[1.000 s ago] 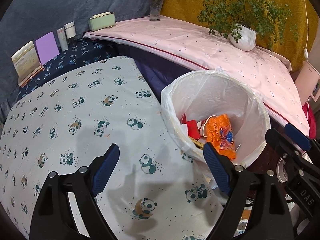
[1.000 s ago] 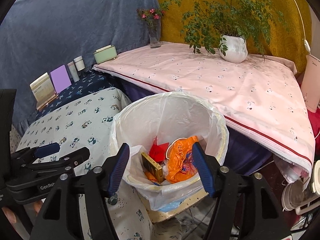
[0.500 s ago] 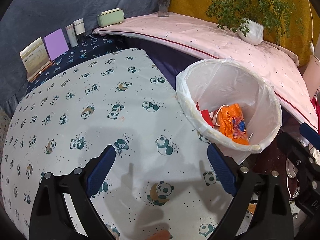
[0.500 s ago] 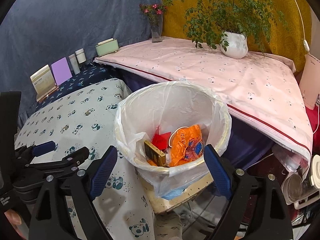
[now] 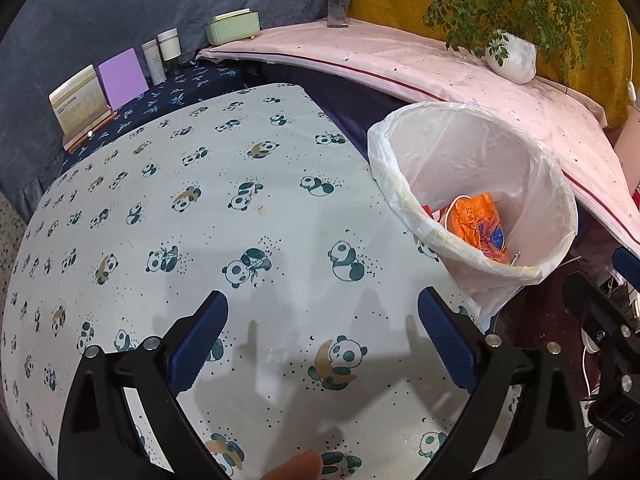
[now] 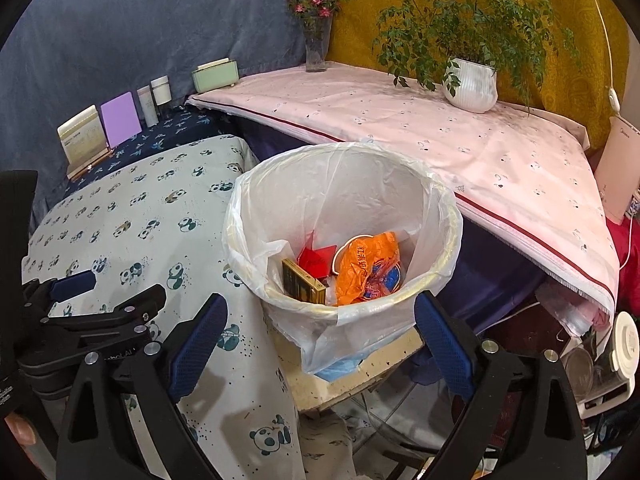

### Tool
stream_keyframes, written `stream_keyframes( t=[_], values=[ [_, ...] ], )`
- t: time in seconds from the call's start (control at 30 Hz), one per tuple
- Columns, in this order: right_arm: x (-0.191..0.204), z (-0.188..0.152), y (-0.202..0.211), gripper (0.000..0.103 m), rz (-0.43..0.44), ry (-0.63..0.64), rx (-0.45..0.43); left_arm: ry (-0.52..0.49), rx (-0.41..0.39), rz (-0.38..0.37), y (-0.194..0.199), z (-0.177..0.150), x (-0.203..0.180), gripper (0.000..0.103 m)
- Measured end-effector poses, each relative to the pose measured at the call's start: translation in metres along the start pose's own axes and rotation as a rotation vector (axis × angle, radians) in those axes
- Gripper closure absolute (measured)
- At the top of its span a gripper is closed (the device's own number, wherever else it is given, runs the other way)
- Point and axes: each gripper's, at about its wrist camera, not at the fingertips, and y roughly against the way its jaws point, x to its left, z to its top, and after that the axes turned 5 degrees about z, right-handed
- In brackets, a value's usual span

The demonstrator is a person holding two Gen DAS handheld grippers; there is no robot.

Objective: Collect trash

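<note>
A waste bin lined with a white plastic bag (image 6: 436,200) stands beside the panda-print table; it also shows in the left wrist view (image 5: 556,184). Inside lie an orange wrapper (image 6: 366,268), a red piece (image 6: 316,258) and a gold-brown box (image 6: 302,286); the orange wrapper (image 5: 478,226) shows in the left view too. My right gripper (image 6: 320,340) is open and empty, just in front of the bin. My left gripper (image 5: 322,340) is open and empty above the panda cloth (image 5: 200,208); it also shows in the right view (image 6: 108,300).
A pink-covered table (image 6: 400,120) with a potted plant (image 6: 472,84) and a flower vase (image 6: 316,48) stands behind the bin. Cards (image 5: 120,72), small bottles (image 5: 162,54) and a green box (image 5: 232,26) line the back. Appliances and cables (image 6: 600,364) sit low at right.
Both grippers pulled back from the bin and their jaws opened wider. The left view swung left over the panda cloth, so the bin now sits further right.
</note>
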Motion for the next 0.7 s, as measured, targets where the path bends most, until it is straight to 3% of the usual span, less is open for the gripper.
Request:
stream_keyframes(
  t=[0.7],
  values=[
    [0.0, -0.007, 0.007, 0.012, -0.029, 0.001, -0.005, 0.005, -0.018, 0.016, 0.01, -0.002, -0.003, 0.011]
  ],
)
